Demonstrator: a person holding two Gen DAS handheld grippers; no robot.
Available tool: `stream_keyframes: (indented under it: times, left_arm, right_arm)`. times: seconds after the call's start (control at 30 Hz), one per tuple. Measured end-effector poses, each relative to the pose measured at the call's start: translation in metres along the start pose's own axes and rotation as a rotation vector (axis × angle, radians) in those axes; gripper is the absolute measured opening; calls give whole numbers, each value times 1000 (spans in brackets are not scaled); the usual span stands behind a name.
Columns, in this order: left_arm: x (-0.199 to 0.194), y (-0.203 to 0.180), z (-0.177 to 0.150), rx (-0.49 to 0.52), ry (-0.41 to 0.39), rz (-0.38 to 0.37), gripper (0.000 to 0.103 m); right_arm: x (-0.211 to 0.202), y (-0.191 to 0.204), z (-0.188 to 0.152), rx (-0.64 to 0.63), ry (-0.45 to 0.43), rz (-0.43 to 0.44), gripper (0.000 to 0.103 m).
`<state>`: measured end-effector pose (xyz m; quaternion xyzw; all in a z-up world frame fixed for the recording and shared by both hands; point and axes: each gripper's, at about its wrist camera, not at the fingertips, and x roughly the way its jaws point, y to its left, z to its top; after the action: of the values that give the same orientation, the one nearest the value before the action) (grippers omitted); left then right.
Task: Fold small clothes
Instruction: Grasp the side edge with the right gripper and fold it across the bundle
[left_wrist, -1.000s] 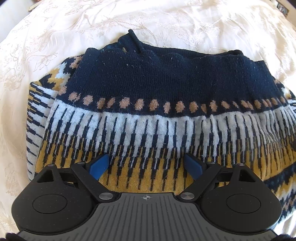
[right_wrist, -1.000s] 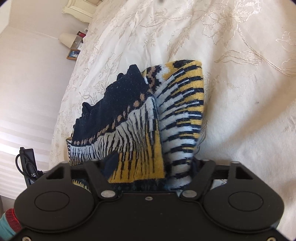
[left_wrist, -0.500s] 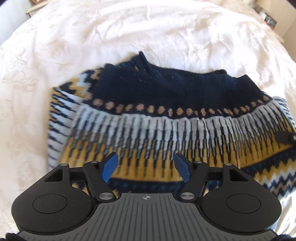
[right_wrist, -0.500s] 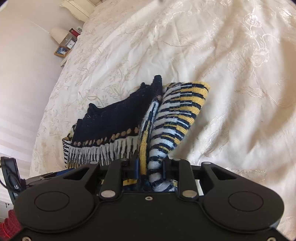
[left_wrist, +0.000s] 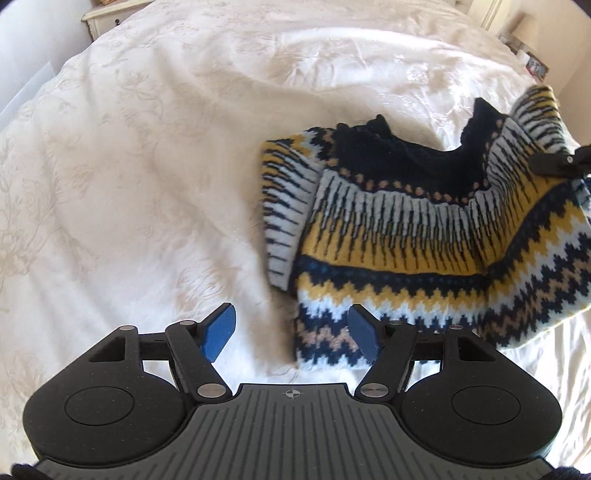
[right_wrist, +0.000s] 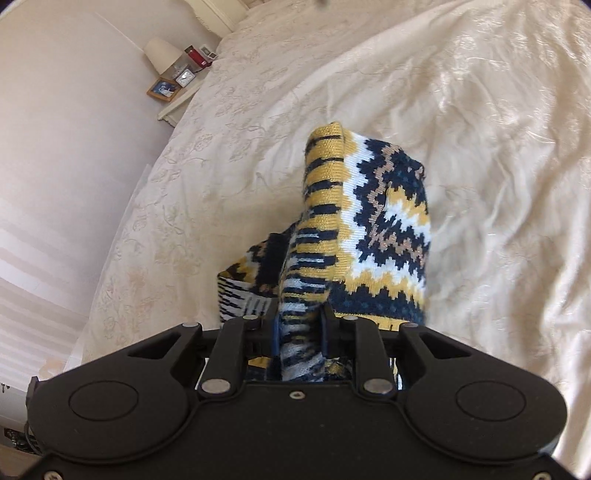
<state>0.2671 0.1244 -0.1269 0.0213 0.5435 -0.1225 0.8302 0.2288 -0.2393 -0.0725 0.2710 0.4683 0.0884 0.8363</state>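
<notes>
A small knitted sweater (left_wrist: 399, 236) in navy, yellow and white lies on the white bedspread (left_wrist: 147, 166), folded, with its right side lifted. My left gripper (left_wrist: 291, 334) hovers open at the sweater's near left corner, blue pads apart with nothing between them. My right gripper (right_wrist: 298, 332) is shut on the sweater (right_wrist: 369, 229) and holds that side up off the bed, so the knit hangs in front of its camera. In the left wrist view the right gripper's fingers (left_wrist: 550, 162) show at the far right edge, pinching the raised fabric.
The bedspread (right_wrist: 480, 129) spreads wide on all sides of the sweater. A bedside table (right_wrist: 177, 99) with a lamp, a clock and a picture frame stands by the wall at the bed's far corner. Another pale cabinet (left_wrist: 110, 18) sits beyond the bed.
My left gripper pulled back and left off the sweater, still open. My right gripper shut on the sweater's right side and raised it, lifting that part off the bed.
</notes>
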Motion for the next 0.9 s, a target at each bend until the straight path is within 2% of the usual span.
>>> stream_keyframes:
  times: [0.23, 0.33, 0.43, 0.5, 0.6, 0.67, 0.77, 0.9]
  left_arm:
    - [-2, 42, -18, -25, 18, 1, 66]
    - [-2, 58, -25, -56, 28, 0, 66]
    - [-2, 69, -30, -77, 36, 1, 66]
    - [-2, 75, -33, -88, 41, -1, 66]
    - [-2, 81, -34, -104, 41, -7, 66]
    - [-1, 83, -33, -111, 39, -14, 66]
    - [-2, 81, -29, -105, 32, -28, 66]
    - [-3, 71, -16, -88, 11, -70, 66]
  right_arm:
    - [76, 59, -17, -61, 86, -8, 26]
    - [107, 73, -26, -75, 128, -33, 18]
    - [127, 84, -35, -114, 155, -65, 20]
    - [135, 89, -39, -136, 162, -78, 25]
    - [132, 88, -40, -113, 155, 1, 35]
    - [120, 90, -42, -112, 129, 52, 53]
    - [101, 93, -41, -111, 60, 70, 55]
    - [71, 73, -41, -81, -13, 19, 55]
